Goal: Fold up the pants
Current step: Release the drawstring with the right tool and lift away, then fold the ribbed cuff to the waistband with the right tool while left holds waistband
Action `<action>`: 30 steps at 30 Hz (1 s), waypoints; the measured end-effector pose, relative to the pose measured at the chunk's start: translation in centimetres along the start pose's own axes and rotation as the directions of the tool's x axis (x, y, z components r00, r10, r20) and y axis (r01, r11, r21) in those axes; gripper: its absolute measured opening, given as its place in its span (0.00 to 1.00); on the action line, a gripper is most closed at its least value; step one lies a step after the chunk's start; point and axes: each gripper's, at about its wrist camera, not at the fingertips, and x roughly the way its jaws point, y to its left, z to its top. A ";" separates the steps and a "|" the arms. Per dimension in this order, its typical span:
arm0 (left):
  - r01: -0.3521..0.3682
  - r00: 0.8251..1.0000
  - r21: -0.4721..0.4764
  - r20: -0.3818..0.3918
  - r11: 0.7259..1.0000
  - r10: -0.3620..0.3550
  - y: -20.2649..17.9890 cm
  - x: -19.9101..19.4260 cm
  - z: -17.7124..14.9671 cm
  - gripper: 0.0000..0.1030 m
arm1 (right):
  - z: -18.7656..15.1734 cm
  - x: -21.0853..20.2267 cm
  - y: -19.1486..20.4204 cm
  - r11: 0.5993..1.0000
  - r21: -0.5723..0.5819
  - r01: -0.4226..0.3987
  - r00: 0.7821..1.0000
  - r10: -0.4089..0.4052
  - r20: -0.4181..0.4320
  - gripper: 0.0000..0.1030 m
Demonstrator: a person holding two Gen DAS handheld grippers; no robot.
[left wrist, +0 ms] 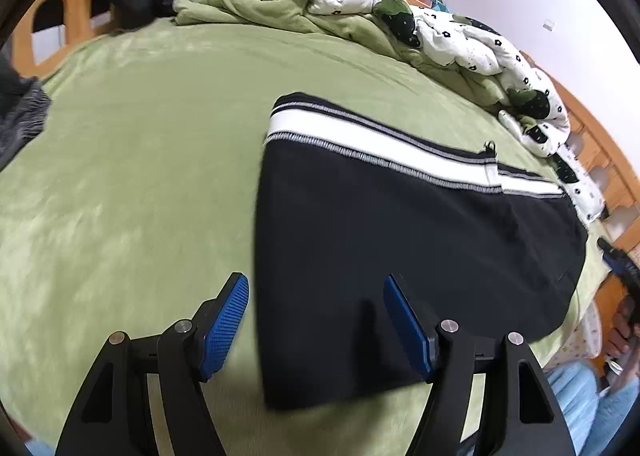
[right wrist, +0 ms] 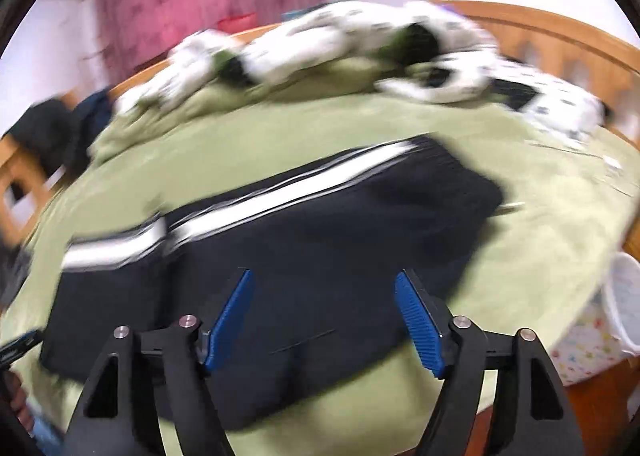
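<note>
Both grippers stand wide and empty — left gripper (left wrist: 316, 320) over the pants' corner, right gripper (right wrist: 324, 320) above their near edge. Black pants (left wrist: 400, 240) with a white stripe lie folded flat on the green bed (left wrist: 140, 159) — quilt (left wrist: 460, 35) bunched beyond.

We see the pants (left wrist: 400, 256) as matt black knit cloth, their white stripe edged with rough stitching. Under them the bed (left wrist: 140, 175) wears a soft, fuzzy green fleece cover with a brushed nap. The quilt (left wrist: 460, 35) looks like puffy printed cotton, white on fleece green. The bed frame (right wrist: 560, 39) is smooth varnished wood. On the left gripper (left wrist: 316, 326) we find ribbed blue rubbery pads (left wrist: 224, 328), matt black plastic arms and shiny metal pins; the right gripper (right wrist: 324, 326) is alike.
</note>
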 end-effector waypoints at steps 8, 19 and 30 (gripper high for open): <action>0.032 0.999 -0.044 -0.042 0.999 -0.034 2.2 4.4 3.3 0.64 | 0.9 6.5 -11.2 0.971 0.240 -0.016 0.997 0.035 -0.074 0.71; 0.161 0.980 -0.072 -0.103 0.984 -0.168 4.3 8.5 5.4 0.42 | 3.0 14.8 -12.2 0.920 0.364 -0.145 0.978 0.188 -0.086 0.63; 0.180 0.984 -0.062 0.004 0.982 -0.180 1.4 3.4 8.5 0.10 | 9.3 5.1 -4.2 0.965 0.184 -0.186 0.976 0.159 0.150 0.35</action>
